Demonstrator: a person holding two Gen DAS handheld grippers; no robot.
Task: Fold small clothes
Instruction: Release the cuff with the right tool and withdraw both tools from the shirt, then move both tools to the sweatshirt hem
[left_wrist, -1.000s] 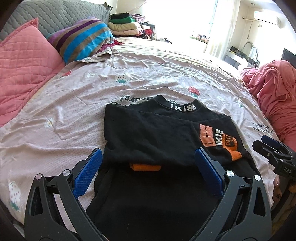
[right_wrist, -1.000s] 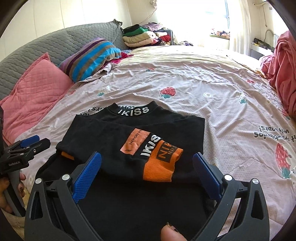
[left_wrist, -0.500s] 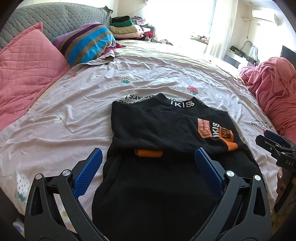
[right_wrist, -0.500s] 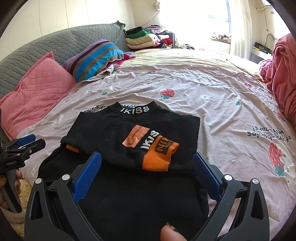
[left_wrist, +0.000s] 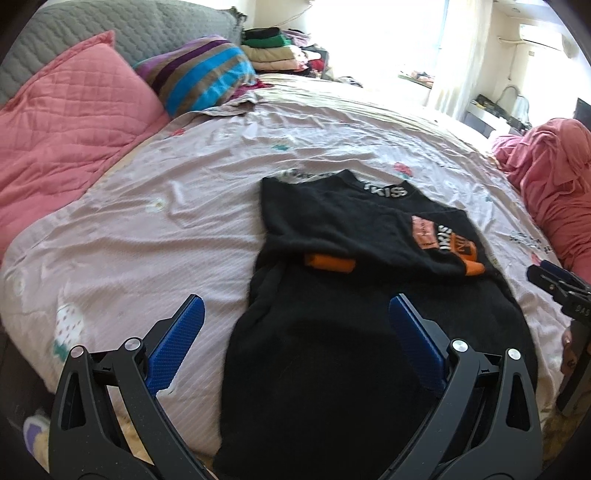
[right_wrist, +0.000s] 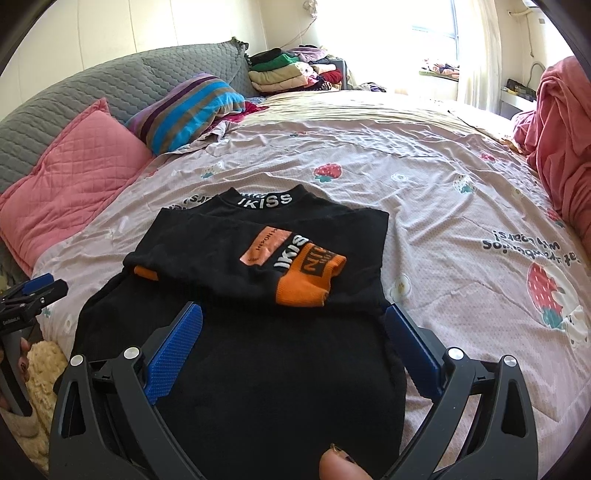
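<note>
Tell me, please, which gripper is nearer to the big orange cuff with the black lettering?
Right. The right gripper hovers open just in front of the orange cuff. The left gripper sits over the sweater's opposite edge, the cuff far off to its right.

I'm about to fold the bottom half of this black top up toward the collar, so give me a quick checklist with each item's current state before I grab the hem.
1. Both sleeves folded in across the black sweater: ok, the orange cuff and the other cuff lie on the body.
2. Left gripper open: ok, empty.
3. Right gripper open: ok, empty.
4. Grippers at the hem corners: not ok, both hover above the lower body.
5. Hem flat: cannot tell, it hangs over the bed edge out of sight.
6. Bedsheet beyond the collar free for the fold: ok.
</note>
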